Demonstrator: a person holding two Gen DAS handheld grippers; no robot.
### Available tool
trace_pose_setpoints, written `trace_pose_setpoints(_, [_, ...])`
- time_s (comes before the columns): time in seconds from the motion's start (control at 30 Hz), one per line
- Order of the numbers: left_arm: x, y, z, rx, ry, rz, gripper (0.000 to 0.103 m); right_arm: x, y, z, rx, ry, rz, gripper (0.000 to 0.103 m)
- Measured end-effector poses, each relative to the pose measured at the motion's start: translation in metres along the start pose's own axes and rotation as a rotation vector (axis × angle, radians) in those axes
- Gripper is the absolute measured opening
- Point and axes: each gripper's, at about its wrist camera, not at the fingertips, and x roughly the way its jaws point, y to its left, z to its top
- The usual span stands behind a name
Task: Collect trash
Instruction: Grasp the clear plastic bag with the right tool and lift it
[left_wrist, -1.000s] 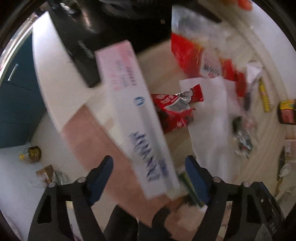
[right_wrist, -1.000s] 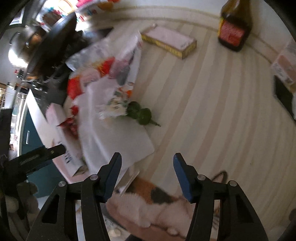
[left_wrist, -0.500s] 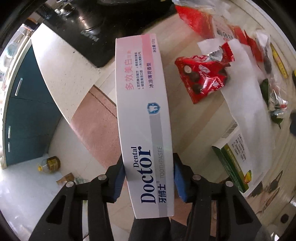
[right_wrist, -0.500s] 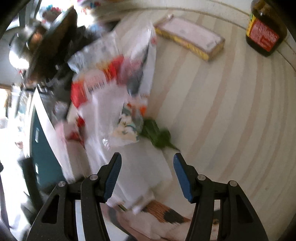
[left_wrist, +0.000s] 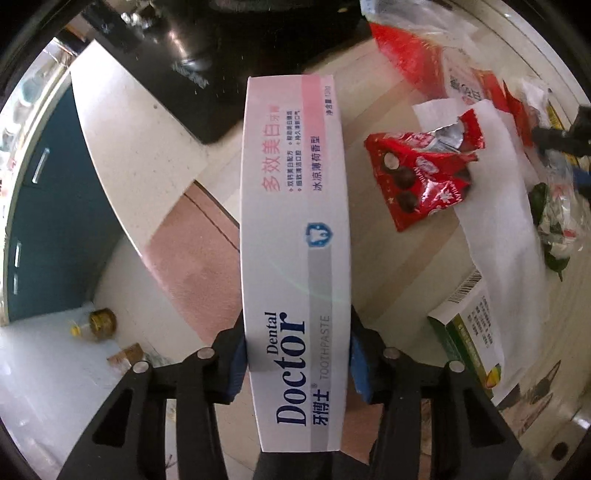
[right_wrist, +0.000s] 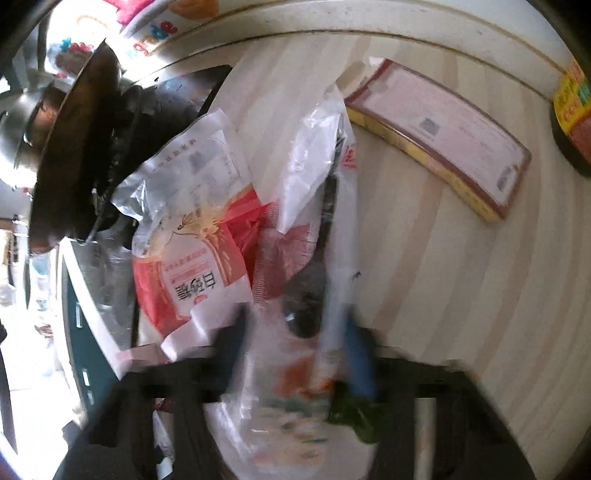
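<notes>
The left tool (left_wrist: 297, 360) was clenched on a long white toothpaste box (left_wrist: 295, 236), its blue pads pressing the box's two long sides near the printed "Doctor" end, with the carton stretching straight ahead of the fingers. To the right of that box lay a torn red foil chocolate wrapper (left_wrist: 421, 177) on a sheet of white paper (left_wrist: 495, 221), and nearer the tool on the right sat a green-and-white carton (left_wrist: 469, 339). Ahead and left, a glossy black cooktop (left_wrist: 192, 55) met the pale surface (left_wrist: 369, 258), whose white edge dropped off to the left toward teal cabinet doors (left_wrist: 44, 221) and the floor.

The right tool (right_wrist: 295, 350) was blurred by motion; crumpled clear-and-red plastic packaging (right_wrist: 207, 254) filled the gap between its fingers, and whether it was gripping the plastic could not be told. A green leafy scrap (right_wrist: 351, 417) lay just below its right finger. Ahead and right, a flat yellow-edged box (right_wrist: 439, 136) rested on open striped wood-grain surface, with a dark bottle (right_wrist: 572, 110) beyond it at the rim. A dark pan (right_wrist: 70, 155) stood ahead on the left.
</notes>
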Motion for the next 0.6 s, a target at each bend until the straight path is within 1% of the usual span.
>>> trace_pose_setpoints(0.07, [-0.009,0.0,-0.003,0.003,-0.021,0.013,0.042,-0.009,-0.001,-0.003,-0.027,-0.027,-0.014,0.012])
trace_pose_setpoints(0.2, [-0.028,0.005,-0.009,-0.013,-0.061,0.03,0.042,-0.024,0.004,-0.013,-0.063,-0.064,-0.016,0.009])
trace_pose_setpoints(0.27, [-0.044,0.007,-0.015,-0.027,-0.086,0.04,0.042,-0.034,0.008,-0.021,-0.083,-0.086,-0.016,0.008])
trace_pose_setpoints(0.43, [-0.068,0.027,-0.018,-0.072,-0.15,0.041,0.042,-0.066,0.01,-0.045,-0.115,-0.126,-0.001,0.007])
trace_pose_setpoints(0.6, [-0.085,0.069,-0.03,-0.128,-0.21,0.028,0.042,-0.094,0.034,-0.075,-0.167,-0.16,0.032,0.006])
